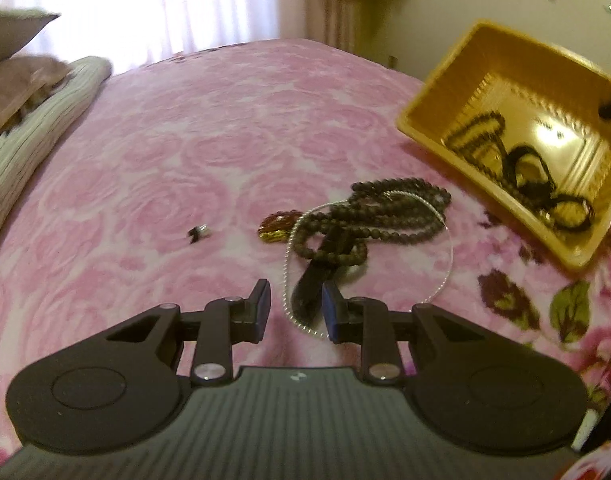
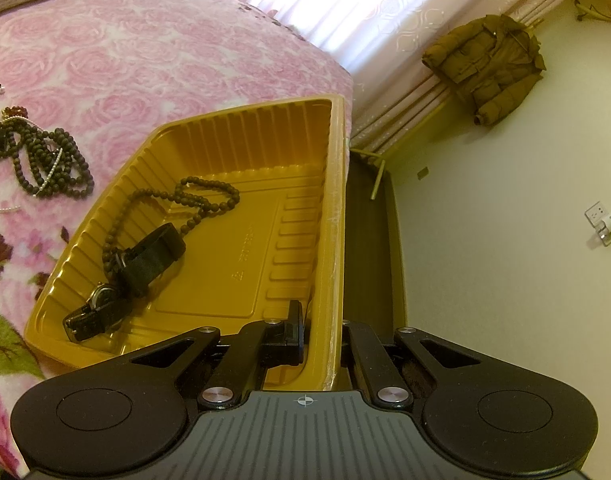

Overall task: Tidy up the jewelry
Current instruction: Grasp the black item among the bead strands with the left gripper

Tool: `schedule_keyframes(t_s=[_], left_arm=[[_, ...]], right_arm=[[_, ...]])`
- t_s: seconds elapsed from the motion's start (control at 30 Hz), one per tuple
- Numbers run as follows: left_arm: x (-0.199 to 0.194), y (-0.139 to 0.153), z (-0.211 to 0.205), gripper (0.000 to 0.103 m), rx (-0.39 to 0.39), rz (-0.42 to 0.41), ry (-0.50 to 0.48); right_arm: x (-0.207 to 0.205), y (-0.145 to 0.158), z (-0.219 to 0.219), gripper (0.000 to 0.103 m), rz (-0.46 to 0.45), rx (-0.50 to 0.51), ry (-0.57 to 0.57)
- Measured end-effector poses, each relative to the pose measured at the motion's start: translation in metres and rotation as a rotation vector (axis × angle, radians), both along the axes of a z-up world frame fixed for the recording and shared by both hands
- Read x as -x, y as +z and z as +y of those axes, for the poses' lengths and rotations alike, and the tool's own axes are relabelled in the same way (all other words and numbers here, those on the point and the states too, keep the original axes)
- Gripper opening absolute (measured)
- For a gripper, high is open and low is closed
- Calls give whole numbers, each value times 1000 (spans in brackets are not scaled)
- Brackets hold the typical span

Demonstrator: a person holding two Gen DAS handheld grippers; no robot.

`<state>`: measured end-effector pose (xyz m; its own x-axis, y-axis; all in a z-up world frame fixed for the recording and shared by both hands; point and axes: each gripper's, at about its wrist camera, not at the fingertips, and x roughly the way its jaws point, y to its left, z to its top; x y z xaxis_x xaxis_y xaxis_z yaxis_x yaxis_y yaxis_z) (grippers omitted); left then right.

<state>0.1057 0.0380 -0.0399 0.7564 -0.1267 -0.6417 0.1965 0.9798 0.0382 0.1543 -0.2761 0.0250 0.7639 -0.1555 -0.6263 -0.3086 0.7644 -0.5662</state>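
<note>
Jewelry pile [image 1: 365, 220] is found on the pink bedspread [image 1: 165, 152], just beside the yellow tray [image 1: 437, 138]. Pile = dark bead necklace [image 1: 401, 208] looped several times, thin silver chain [image 1: 451, 252] ringed around it, dark strap-like piece [image 1: 317, 276] underneath (watch band? not certain), small red/gold item [image 1: 275, 226] touching the left edge. A tiny clip-like bit [image 1: 199, 233] lies apart, further left.

Left gripper [image 1: 295, 308]: jaws partly apart, nothing pinched; near end of the strap and a loop of chain are seen between the tips, but contact can't be confirmed.

Right gripper [image 2: 321, 326]: jaws clenched on the tray's side wall, one finger inside, the other outside. Tray appears tilted by this hold. Already in tray: a bead string [image 2: 193, 200] and a black watch [image 2: 117, 280].

Handling, judged:
- beads: light, limp, will drape and swing; smooth, may slip if only one bead is pinched. Better taken across bunched strands near the pile's middle.
- chain: v. thin, likely snagged w/ beads; easily missed by the pads, prob. comes along when beads are lifted.
- strap: stiffer, flat, the best pinch point; grip across its width at the near end.
- tangle means items may be dragged together.
</note>
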Motion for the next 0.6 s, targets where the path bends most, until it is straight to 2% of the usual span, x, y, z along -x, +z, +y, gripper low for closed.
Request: schedule_keyframes(t_s=[0.3,0.4,0.6], left_arm=[[-27,-13,-21,25,-91,22,-110],[-32,-17,-25,25,-117,32,-123],[-28,-11,-20,19,-107,72,-96]], right_arm=[[0,-3,-1,3,7,2,-2],[0,-3,0,3,7,3,-1],[-1,-2,-2,3,11,4,-3]])
